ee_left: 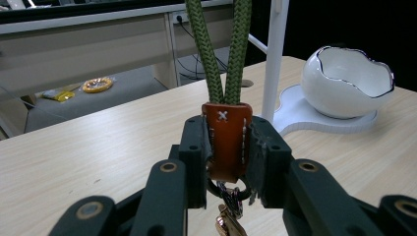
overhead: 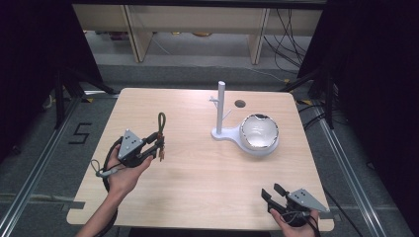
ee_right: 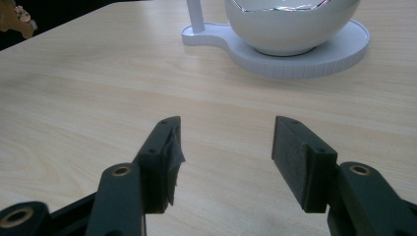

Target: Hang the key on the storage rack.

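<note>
white bowl [overhead: 259, 132], white stand [overhead: 220, 107], table [overhead: 197, 173]

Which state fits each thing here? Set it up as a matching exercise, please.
Things:
1. left gripper
2. right gripper
3. bowl
4. post

States:
A. sits on the white base
B. stands upright on the base's narrow end
C. shut on the keychain
D. jaws apart, nothing between them

Pairs: 1-C, 2-D, 3-A, 4-B
</note>
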Demonstrator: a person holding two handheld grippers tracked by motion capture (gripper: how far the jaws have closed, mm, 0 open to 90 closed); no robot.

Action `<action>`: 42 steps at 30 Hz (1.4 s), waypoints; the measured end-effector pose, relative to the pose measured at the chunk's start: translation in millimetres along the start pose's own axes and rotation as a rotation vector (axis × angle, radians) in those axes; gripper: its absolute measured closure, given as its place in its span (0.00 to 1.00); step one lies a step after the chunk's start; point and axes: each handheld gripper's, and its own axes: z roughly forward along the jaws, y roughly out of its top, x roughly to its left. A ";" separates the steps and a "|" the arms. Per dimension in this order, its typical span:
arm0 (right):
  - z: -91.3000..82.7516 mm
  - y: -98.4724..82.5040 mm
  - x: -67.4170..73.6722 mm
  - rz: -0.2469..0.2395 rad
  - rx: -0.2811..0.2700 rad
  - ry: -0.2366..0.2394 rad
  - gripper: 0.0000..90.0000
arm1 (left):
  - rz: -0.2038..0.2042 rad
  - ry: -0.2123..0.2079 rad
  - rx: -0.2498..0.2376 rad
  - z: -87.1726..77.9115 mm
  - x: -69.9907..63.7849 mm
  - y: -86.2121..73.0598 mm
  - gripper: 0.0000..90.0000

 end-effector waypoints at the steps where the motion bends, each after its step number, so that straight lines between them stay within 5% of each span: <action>1: -0.3 0.0 0.3 0.005 0.001 -0.004 0.50 | 0.006 -0.001 0.004 1.5 -0.8 1.3 0.78; 8: -2.1 -0.3 1.4 0.027 0.012 -0.012 0.50 | 0.013 -0.008 0.000 13.2 -5.3 6.2 0.78; 22: -2.2 -0.3 -0.5 -0.015 0.003 -0.012 0.49 | 0.033 -0.034 -0.008 35.6 -19.9 19.0 0.78; 23: -3.4 -0.7 3.7 0.044 0.024 -0.008 0.49 | 0.033 -0.036 -0.011 37.6 -21.3 20.0 0.78; 25: -2.5 -0.6 0.7 0.013 0.011 -0.005 0.49 | 0.034 -0.040 -0.010 40.0 -23.2 21.4 0.78; 26: -3.8 -0.8 3.8 0.051 0.025 -0.009 0.49 | 0.033 -0.044 -0.014 42.0 -24.5 22.4 0.78; 30: -2.8 -1.1 3.0 0.045 0.012 -0.004 0.49 | 0.042 -0.049 -0.012 46.9 -28.7 25.2 0.78; 31: -2.1 -0.8 -0.3 0.011 0.004 0.002 0.49 | 0.041 -0.051 -0.017 48.5 -29.6 25.5 0.78; 42: -2.1 -0.3 -0.7 0.014 -0.001 -0.001 0.49 | 0.076 -0.060 -0.026 61.2 -34.7 29.5 0.78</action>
